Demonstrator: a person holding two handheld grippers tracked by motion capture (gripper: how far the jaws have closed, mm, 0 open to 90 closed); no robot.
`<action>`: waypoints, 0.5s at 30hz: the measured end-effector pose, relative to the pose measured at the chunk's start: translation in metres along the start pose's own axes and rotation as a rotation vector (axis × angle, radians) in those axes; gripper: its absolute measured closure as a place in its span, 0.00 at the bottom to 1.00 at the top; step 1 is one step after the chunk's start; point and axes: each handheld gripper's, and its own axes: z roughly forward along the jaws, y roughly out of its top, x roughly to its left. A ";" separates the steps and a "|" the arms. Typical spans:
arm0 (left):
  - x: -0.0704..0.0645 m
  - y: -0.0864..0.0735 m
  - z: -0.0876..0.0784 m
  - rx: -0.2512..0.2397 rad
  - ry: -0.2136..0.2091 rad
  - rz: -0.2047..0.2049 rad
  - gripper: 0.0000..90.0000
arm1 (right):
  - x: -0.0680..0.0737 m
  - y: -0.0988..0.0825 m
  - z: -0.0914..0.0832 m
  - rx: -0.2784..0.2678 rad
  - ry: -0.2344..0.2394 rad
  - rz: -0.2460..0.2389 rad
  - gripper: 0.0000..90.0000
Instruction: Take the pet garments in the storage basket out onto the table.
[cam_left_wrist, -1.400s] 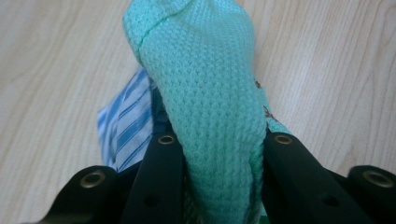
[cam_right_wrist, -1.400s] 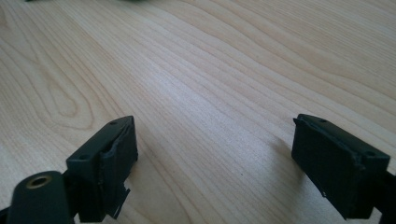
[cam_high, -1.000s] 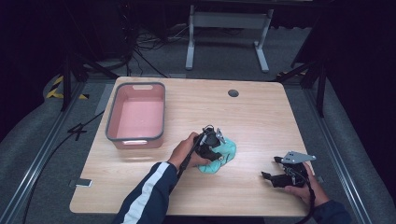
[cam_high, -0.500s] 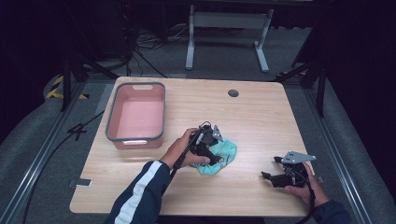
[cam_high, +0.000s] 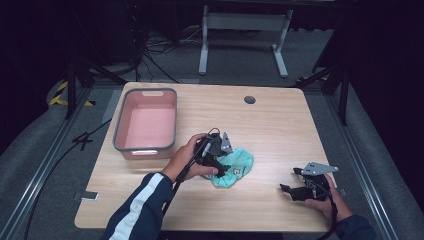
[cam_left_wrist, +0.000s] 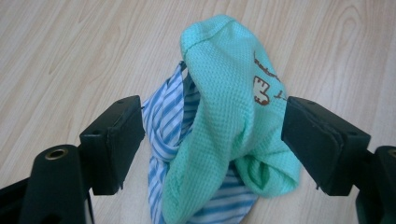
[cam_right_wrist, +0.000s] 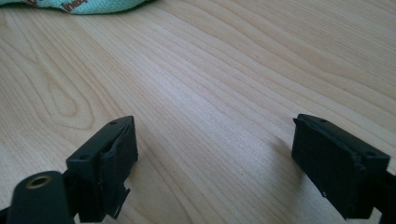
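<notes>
Left tool (cam_high: 216, 159): held in the person's left hand (cam_high: 186, 159) near the middle of the table, at the left edge of the cloth bundle. Its jaws have just been opening and now stand spread. In the left gripper view the bundle sits in the gap between them, and the pads do not seem to press on it.

Cloth bundle (cam_left_wrist: 224, 130): a mint-green waffle-weave piece with a small brown print, wrapped together with a blue-and-white striped cloth (cam_left_wrist: 166, 121). In the left gripper view the green fabric stands up in a loose hump and the striped fabric shows at its left and underneath. In the high view it lies on the table (cam_high: 270, 125) a little right of centre, near the front half.

Right tool (cam_high: 294, 183): held in the person's right hand (cam_high: 325, 200) near the front right corner of the table, well apart from the bundle. Its jaws are spread wide over bare wood with nothing between them. A strip of the green cloth shows at the top left edge of the right gripper view.

Pink bin (cam_high: 146, 124): a grey-rimmed tub at the left of the table, apart from the bundle.

Sleeve (cam_high: 140, 210): dark with a white stripe, on the left forearm.
</notes>
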 end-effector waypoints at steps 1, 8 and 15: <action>-0.001 -0.001 -0.002 -0.002 0.011 0.006 0.24 | 0.000 0.000 0.000 0.000 0.000 0.000 0.16; -0.004 -0.008 -0.013 0.004 0.035 0.028 0.24 | 0.000 0.000 0.000 0.000 0.000 0.000 0.17; -0.003 -0.020 -0.020 0.034 0.039 0.031 0.24 | 0.000 0.000 0.000 0.000 0.000 0.001 0.17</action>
